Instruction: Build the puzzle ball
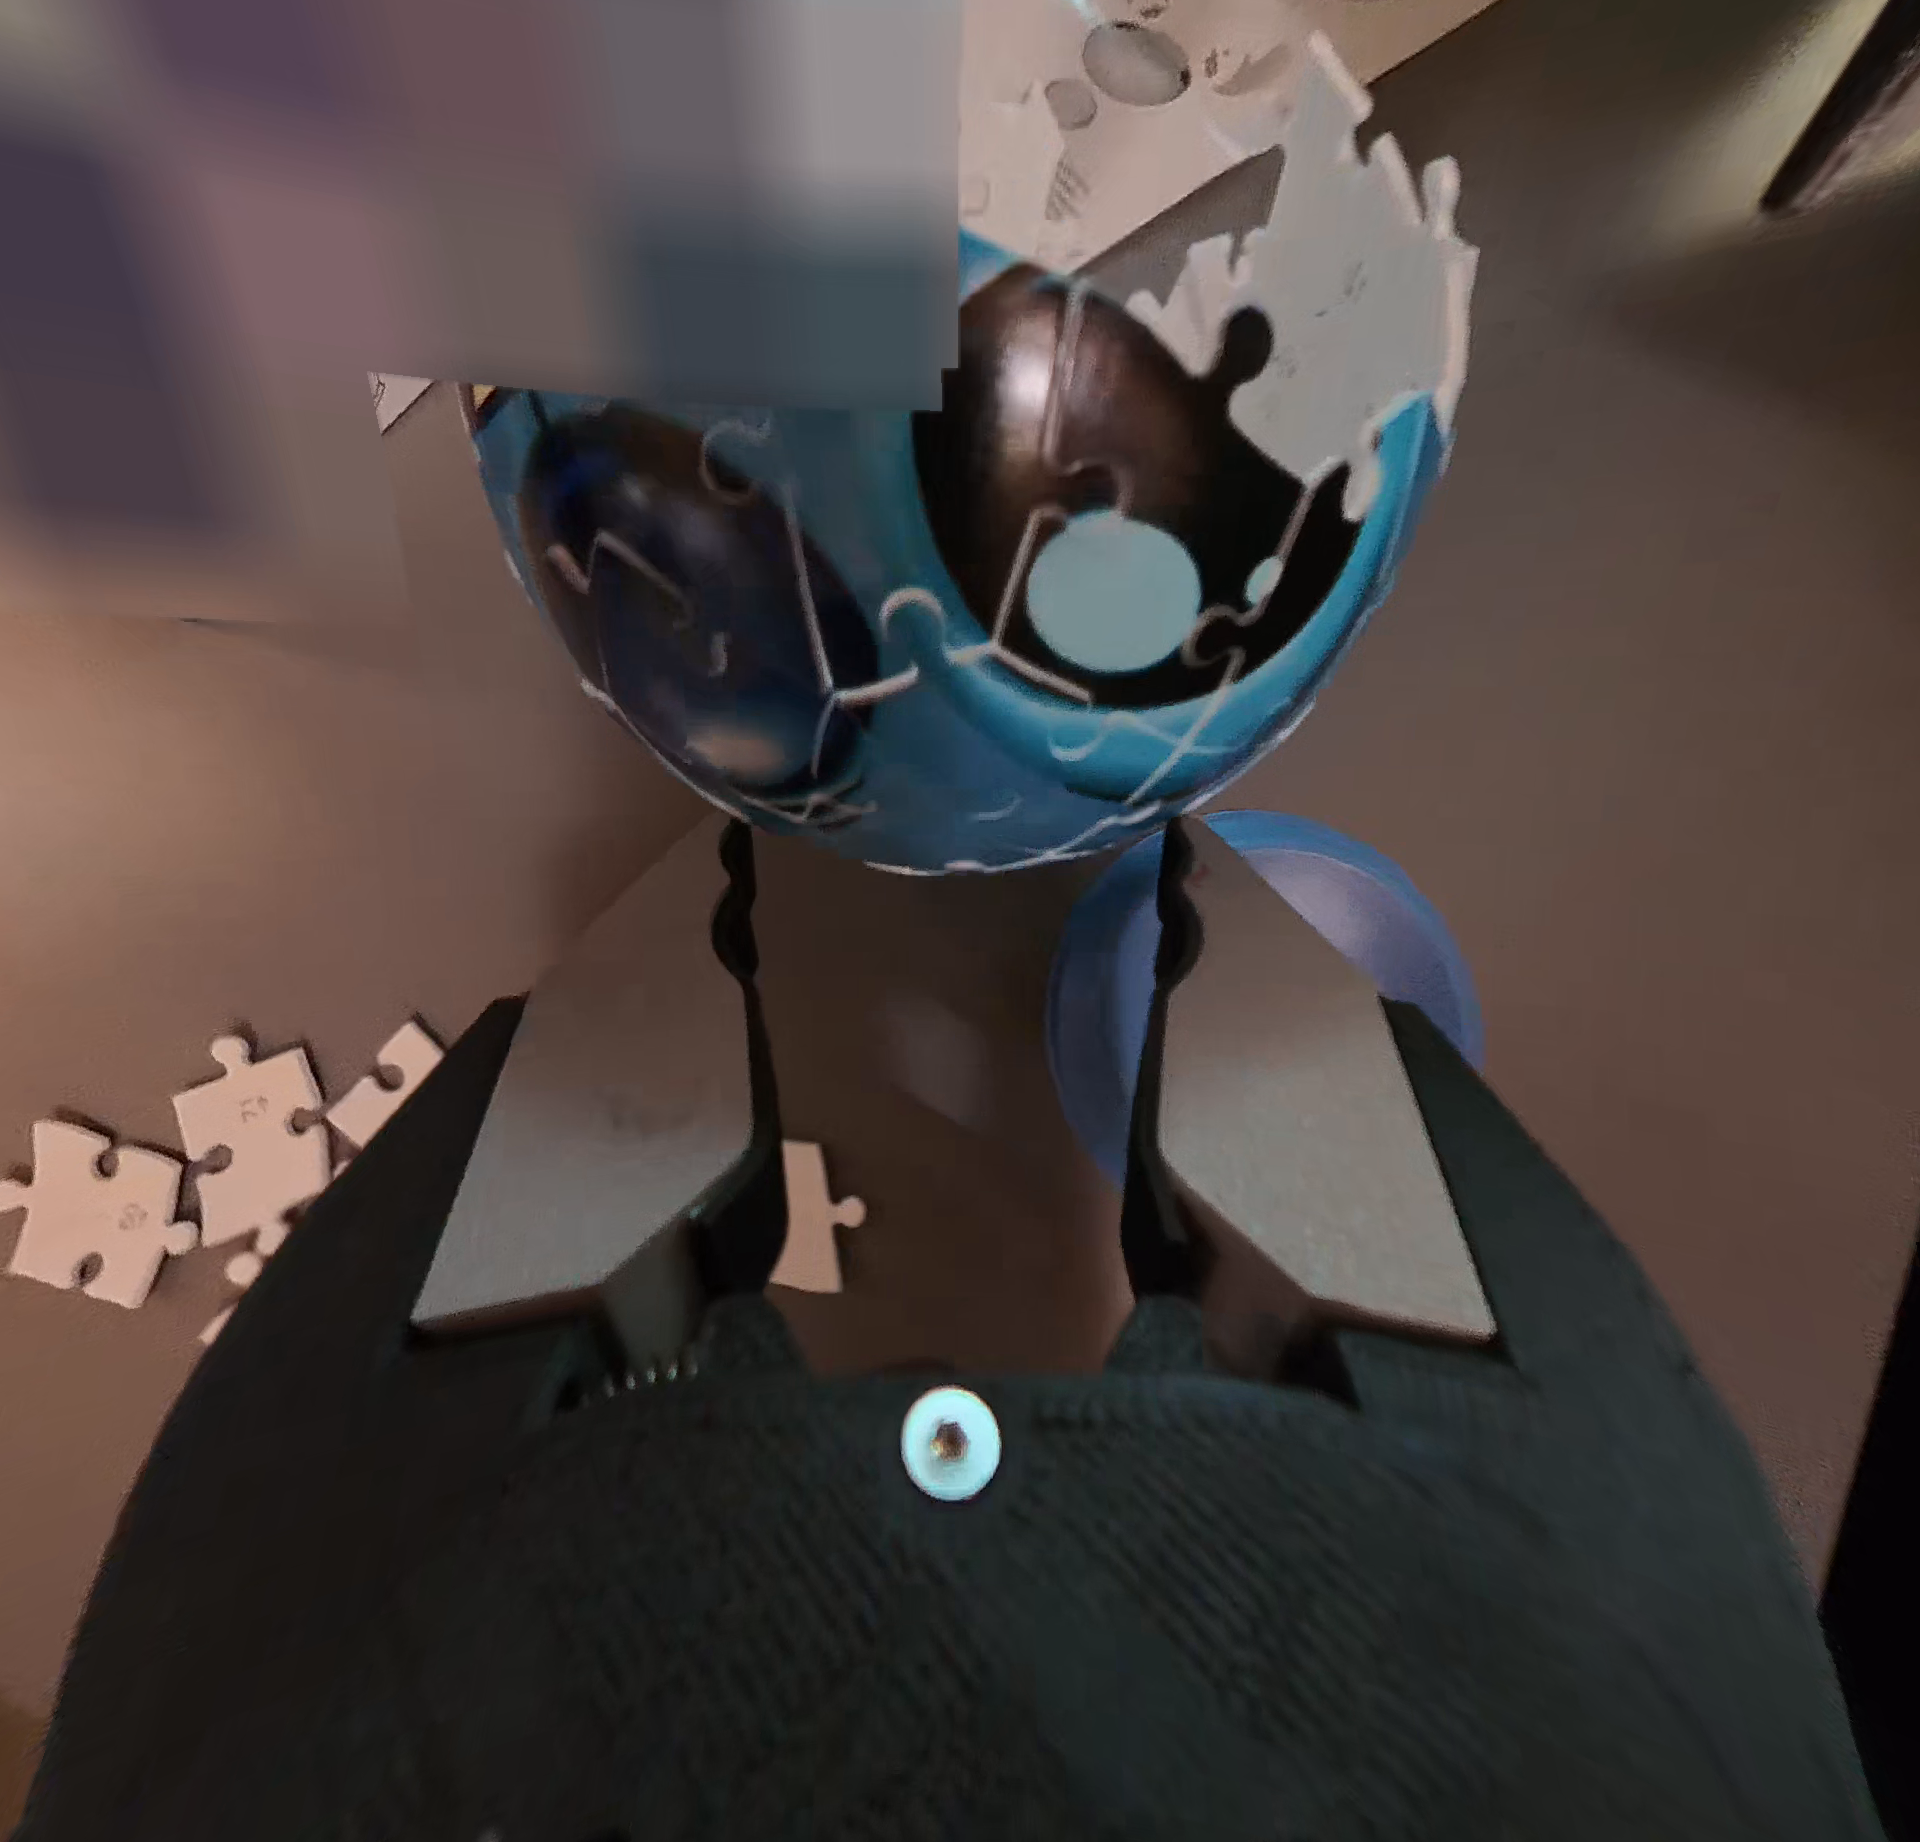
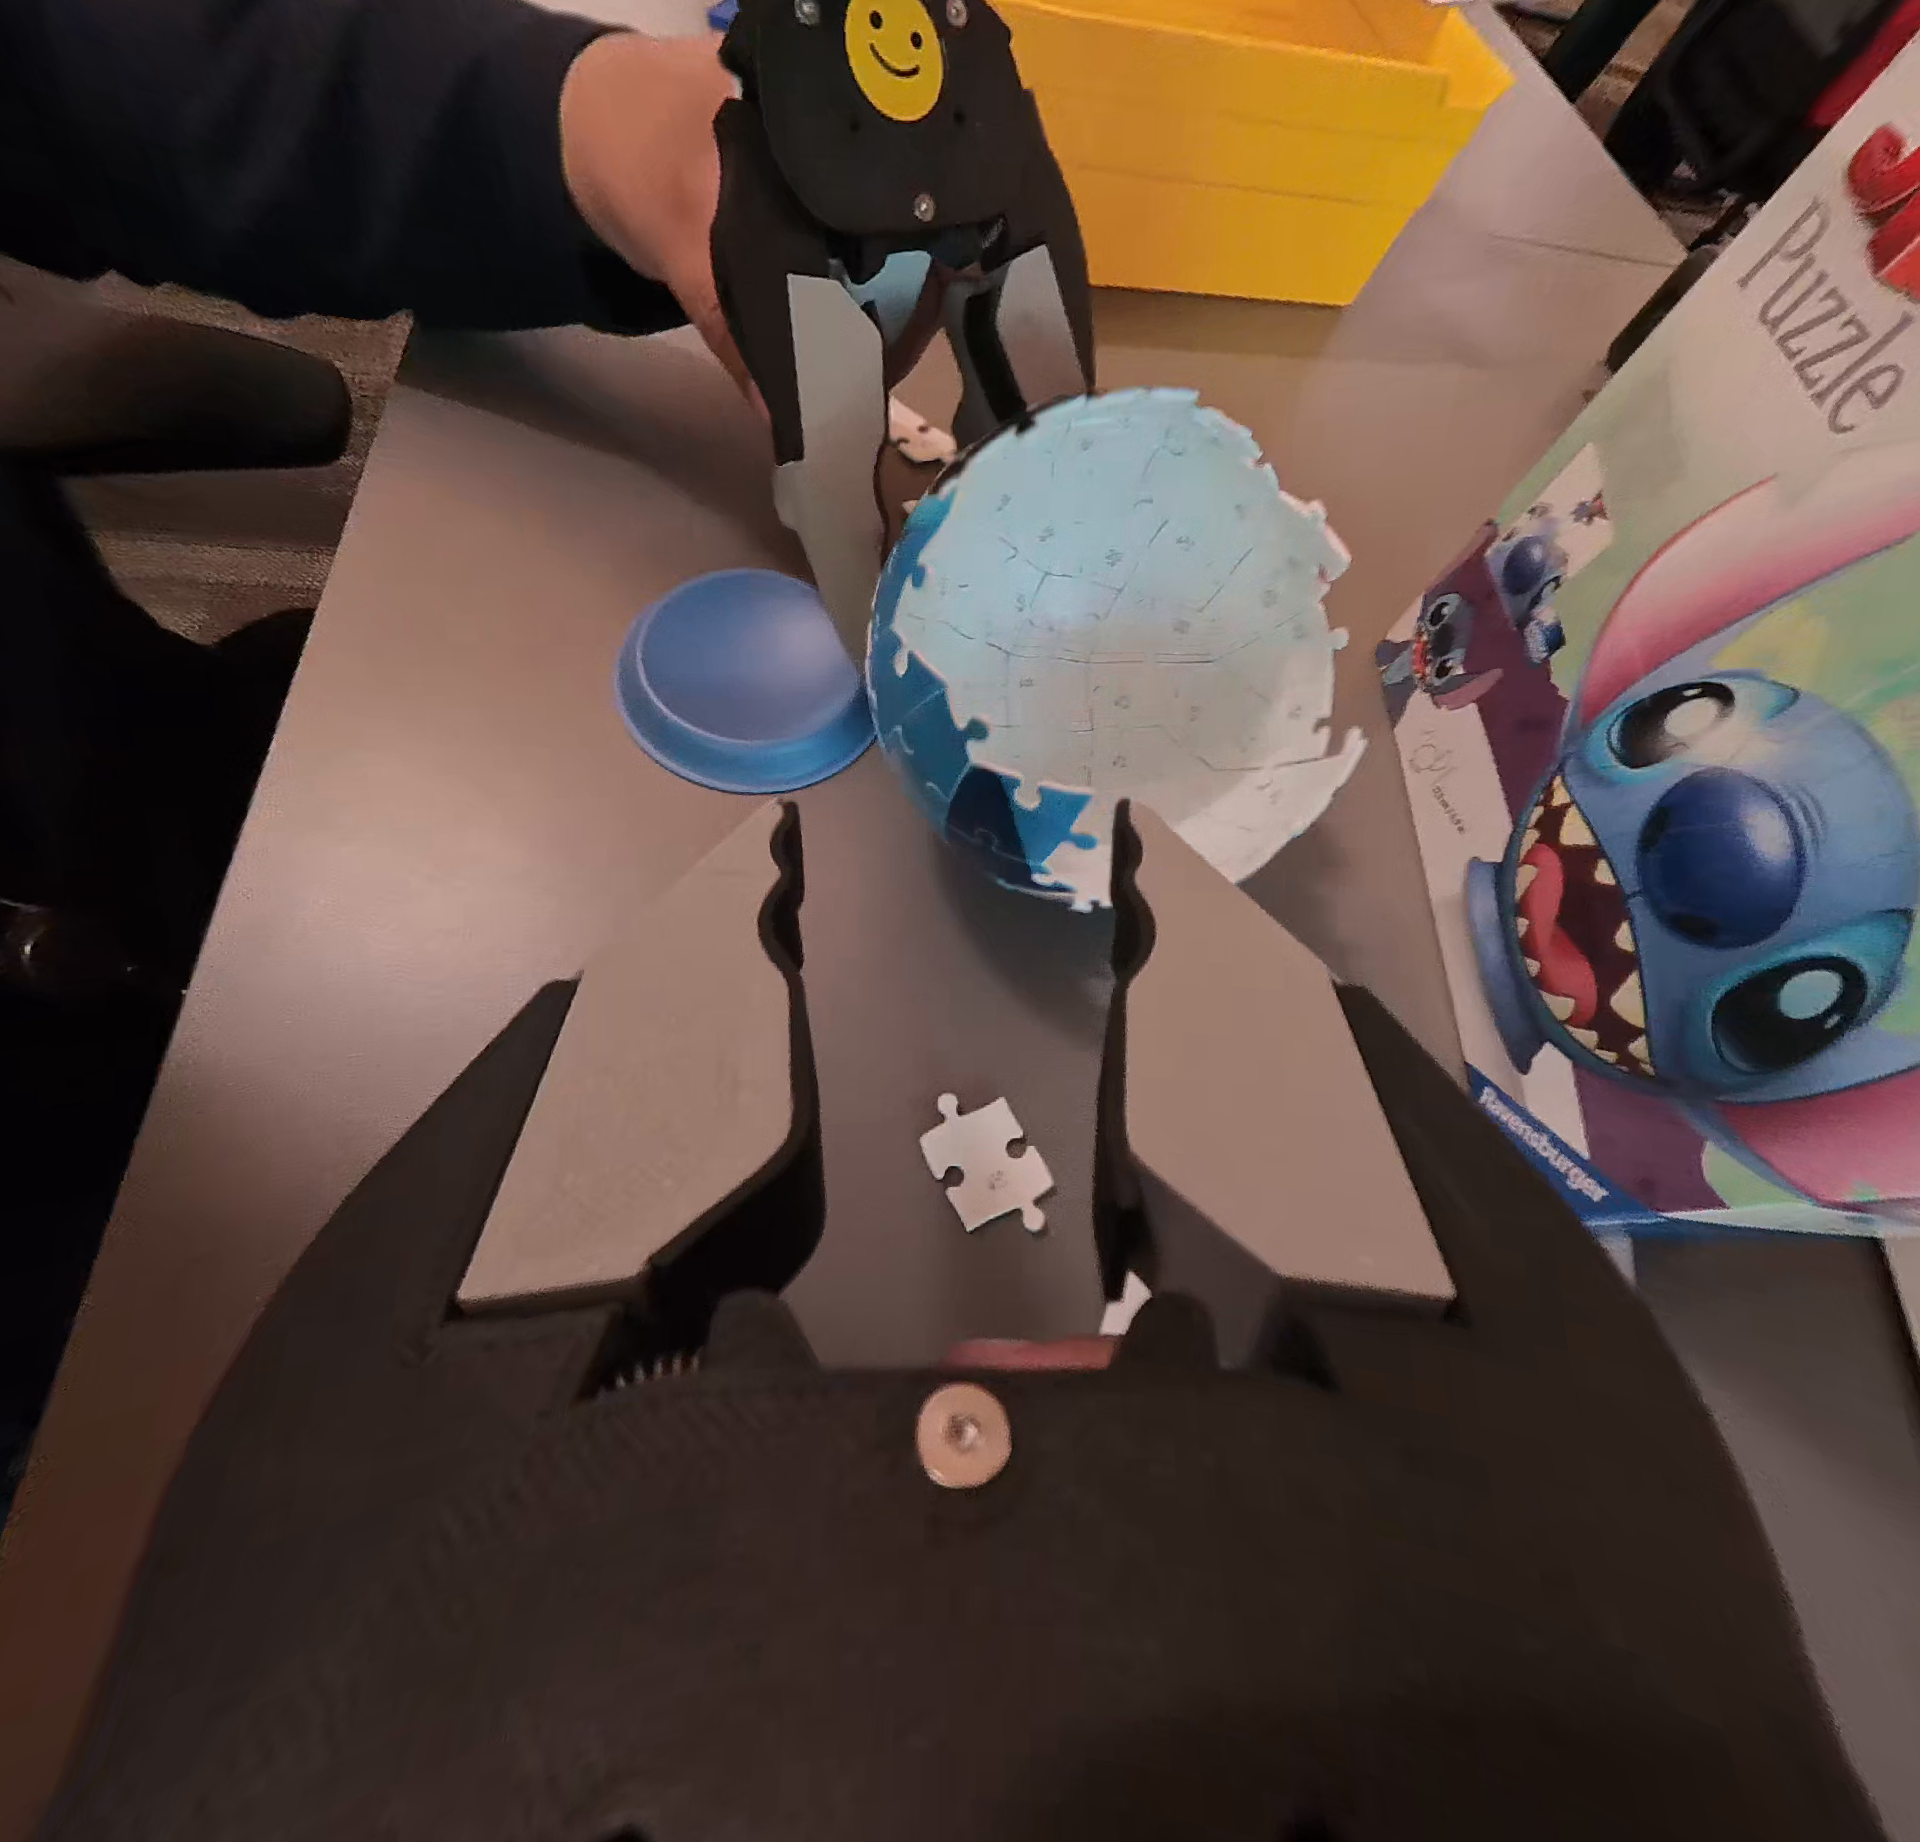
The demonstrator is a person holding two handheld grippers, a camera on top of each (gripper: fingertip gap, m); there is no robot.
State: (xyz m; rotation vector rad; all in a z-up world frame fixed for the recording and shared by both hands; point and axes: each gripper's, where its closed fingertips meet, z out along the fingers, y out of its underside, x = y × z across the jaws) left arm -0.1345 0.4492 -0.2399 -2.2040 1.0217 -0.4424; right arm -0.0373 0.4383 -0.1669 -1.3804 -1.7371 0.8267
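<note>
The grey table (image 2: pixel 468 857) is occupied by the half-built puzzle ball (image 2: pixel 1101 649). Beside the ball stands a blue stand (image 2: pixel 738 691). Before the ball, the right gripper (image 2: pixel 956 857) is held spread and empty; behind it, the left gripper (image 1: pixel 956 836) likewise. A loose piece (image 2: pixel 987 1164) lies nearer.

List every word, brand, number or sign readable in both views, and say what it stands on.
Written words not quoted here.
Puzzle box: large lettering, brand strip; legible.
Loose puzzle piece: printed mark, too small.
Puzzle ball pieces: marks, too small.
Paper sheet: blurred.
Left gripper: yellow smiley face sign.
</note>
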